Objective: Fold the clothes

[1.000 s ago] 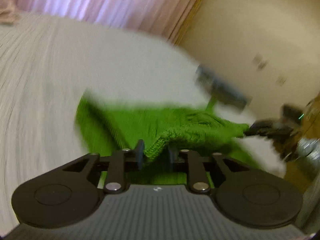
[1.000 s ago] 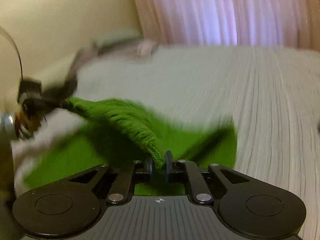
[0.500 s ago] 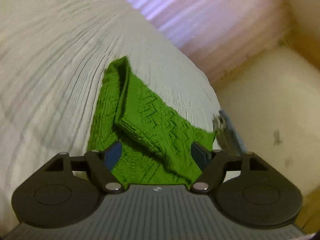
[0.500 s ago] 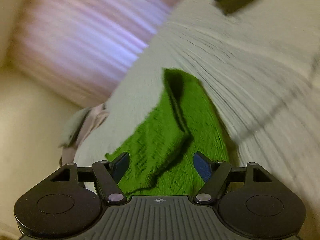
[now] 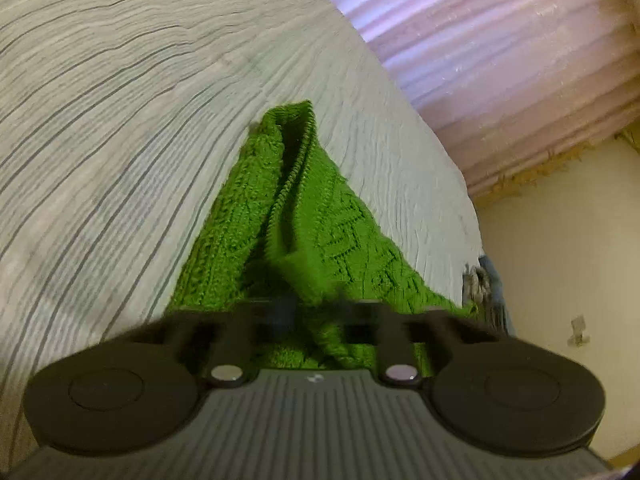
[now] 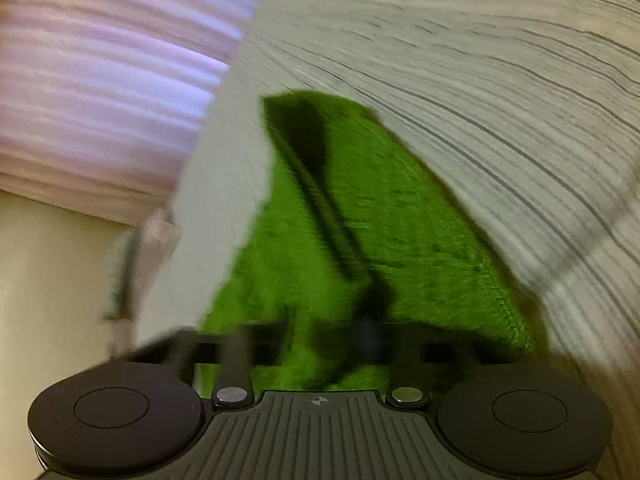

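Gripping the green knit on the bedspread, you are closing both claws; blur hides whether the left gripper or right gripper has clamped, so be pinching both layers squarely.

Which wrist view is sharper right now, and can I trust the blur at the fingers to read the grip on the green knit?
Left wrist view is sharper: the green knit shows its stitch pattern, though the left gripper is smeared. Right wrist view is motion-blurred throughout; the knit is textureless and the right gripper is streaked. Neither grip reads reliably.
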Action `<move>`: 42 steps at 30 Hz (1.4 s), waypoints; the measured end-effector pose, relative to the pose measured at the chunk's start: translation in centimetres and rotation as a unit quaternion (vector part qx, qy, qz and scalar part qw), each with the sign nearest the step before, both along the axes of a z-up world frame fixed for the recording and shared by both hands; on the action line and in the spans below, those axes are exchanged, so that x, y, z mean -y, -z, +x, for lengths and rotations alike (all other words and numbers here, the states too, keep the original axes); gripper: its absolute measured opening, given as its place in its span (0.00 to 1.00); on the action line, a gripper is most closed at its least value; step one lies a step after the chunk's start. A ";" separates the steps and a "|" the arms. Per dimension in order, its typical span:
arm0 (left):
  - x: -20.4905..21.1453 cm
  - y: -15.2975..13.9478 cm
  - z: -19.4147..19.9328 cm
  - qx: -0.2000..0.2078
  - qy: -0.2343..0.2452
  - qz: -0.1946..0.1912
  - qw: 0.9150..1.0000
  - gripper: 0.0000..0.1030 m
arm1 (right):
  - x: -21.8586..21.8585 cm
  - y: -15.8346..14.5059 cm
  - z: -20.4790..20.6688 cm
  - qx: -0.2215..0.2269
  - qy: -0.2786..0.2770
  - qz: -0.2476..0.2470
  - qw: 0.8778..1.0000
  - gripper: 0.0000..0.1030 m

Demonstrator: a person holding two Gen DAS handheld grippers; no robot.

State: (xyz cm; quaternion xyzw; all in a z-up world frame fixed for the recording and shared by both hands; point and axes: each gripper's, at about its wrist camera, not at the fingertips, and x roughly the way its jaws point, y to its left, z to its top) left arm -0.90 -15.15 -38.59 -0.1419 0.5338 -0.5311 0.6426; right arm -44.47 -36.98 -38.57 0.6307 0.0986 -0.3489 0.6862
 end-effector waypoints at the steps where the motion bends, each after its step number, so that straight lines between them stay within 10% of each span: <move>1: -0.4 -0.5 -0.1 0.011 0.005 -0.010 1.000 0.07 | -0.2 -0.4 -0.5 0.001 0.005 -0.010 1.000 0.08; 6: -6.4 -3.2 -1.7 0.064 0.045 -0.060 0.995 0.07 | -4.5 -3.5 -5.6 0.057 0.029 -0.076 0.995 0.07; 12: -10.4 -0.1 -4.1 0.057 0.046 -0.011 0.997 0.06 | -9.0 0.3 -8.6 0.028 0.039 -0.023 0.999 0.07; 30: -13.0 -1.9 -5.5 0.098 0.039 -0.028 0.994 0.07 | -11.9 -1.3 -10.0 0.062 0.054 -0.059 0.995 0.07; 37: -12.6 -0.1 -6.4 0.114 0.048 0.015 0.992 0.12 | -12.2 -0.9 -8.5 -0.032 0.018 -0.102 0.994 0.08; 42: -12.6 -3.0 -5.6 0.155 0.070 0.019 0.985 0.26 | -12.4 -3.5 -7.9 -0.083 -0.016 -0.164 0.983 0.49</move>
